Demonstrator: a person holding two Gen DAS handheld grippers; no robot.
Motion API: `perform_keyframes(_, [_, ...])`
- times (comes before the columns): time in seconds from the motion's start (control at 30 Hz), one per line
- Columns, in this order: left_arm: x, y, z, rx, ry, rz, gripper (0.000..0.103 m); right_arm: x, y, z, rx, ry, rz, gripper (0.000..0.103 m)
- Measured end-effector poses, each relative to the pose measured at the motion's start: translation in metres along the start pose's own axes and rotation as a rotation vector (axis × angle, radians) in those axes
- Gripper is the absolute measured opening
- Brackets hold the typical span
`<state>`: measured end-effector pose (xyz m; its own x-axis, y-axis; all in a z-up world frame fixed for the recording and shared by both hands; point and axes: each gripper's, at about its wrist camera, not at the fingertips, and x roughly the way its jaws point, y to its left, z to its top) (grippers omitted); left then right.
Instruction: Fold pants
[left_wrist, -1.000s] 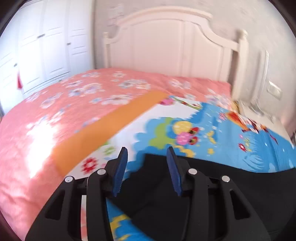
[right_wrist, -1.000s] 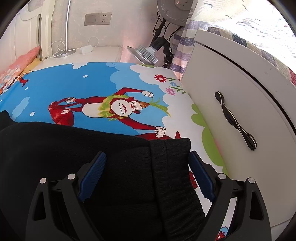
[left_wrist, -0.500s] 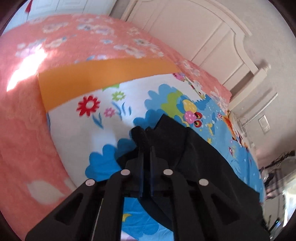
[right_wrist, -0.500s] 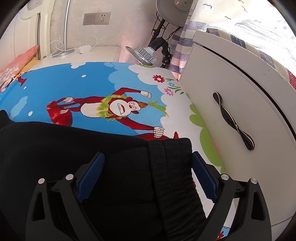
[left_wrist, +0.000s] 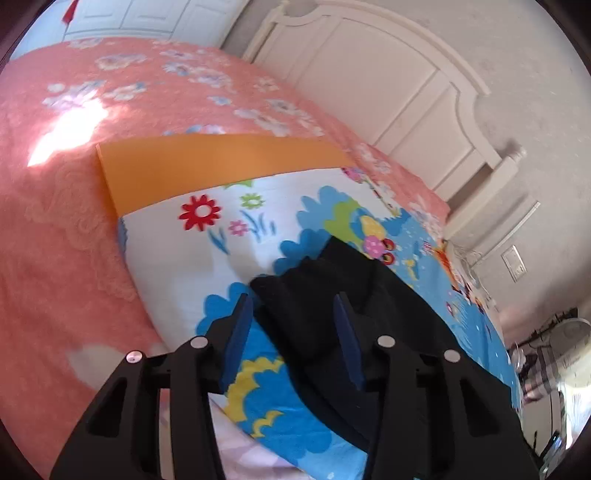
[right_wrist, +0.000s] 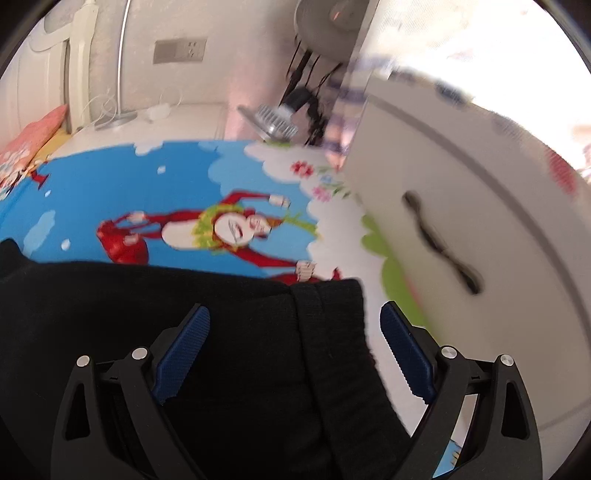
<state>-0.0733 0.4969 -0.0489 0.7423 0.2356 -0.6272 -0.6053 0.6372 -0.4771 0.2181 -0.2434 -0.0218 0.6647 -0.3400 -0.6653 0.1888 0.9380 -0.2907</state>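
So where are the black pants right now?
The black pants lie on the cartoon blanket on the bed. In both wrist views they fill the bottom middle, with their ribbed end towards the white cabinet.

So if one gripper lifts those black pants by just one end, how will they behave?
The black pants will probably droop and unfold: they lie slumped in soft folds on the cartoon sheet. The ribbed band looks thick and knitted, so it should grip well against the textured blue pads. They look bulky, so a corner pinch may drag the rest along.
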Motion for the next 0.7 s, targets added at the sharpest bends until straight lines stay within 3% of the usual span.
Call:
perform_keyframes(0.1, [-0.004,-0.033,-0.011,0.147,-0.007,-0.022,0.039,-0.058,0.035,0.013,-0.054,-0.147,0.104,0.090])
perform_keyframes(0.17, [0.002,-0.054,-0.023,0.254,0.006,-0.017,0.035,-0.095,0.080,0.019,-0.149,-0.200,0.262,0.090])
perform_keyframes(0.2, [0.011,-0.062,-0.027,0.283,0.033,-0.017,0.034,-0.112,0.109,0.021,-0.194,-0.204,0.353,0.090])
perform_keyframes(0.3, [0.039,-0.063,-0.040,0.302,0.106,0.038,0.032,-0.143,0.179,0.016,-0.262,-0.204,0.506,0.090])
perform_keyframes(0.4, [0.042,-0.059,-0.042,0.286,0.097,0.036,0.031,-0.168,0.244,-0.001,-0.298,-0.171,0.618,0.090])
perform_keyframes(0.53, [0.043,-0.062,-0.043,0.329,0.098,0.057,0.031,-0.194,0.306,-0.034,-0.308,-0.140,0.698,0.090])
perform_keyframes(0.7, [0.045,-0.067,-0.044,0.347,0.104,0.085,0.032,-0.183,0.357,-0.075,-0.363,-0.026,0.674,0.089])
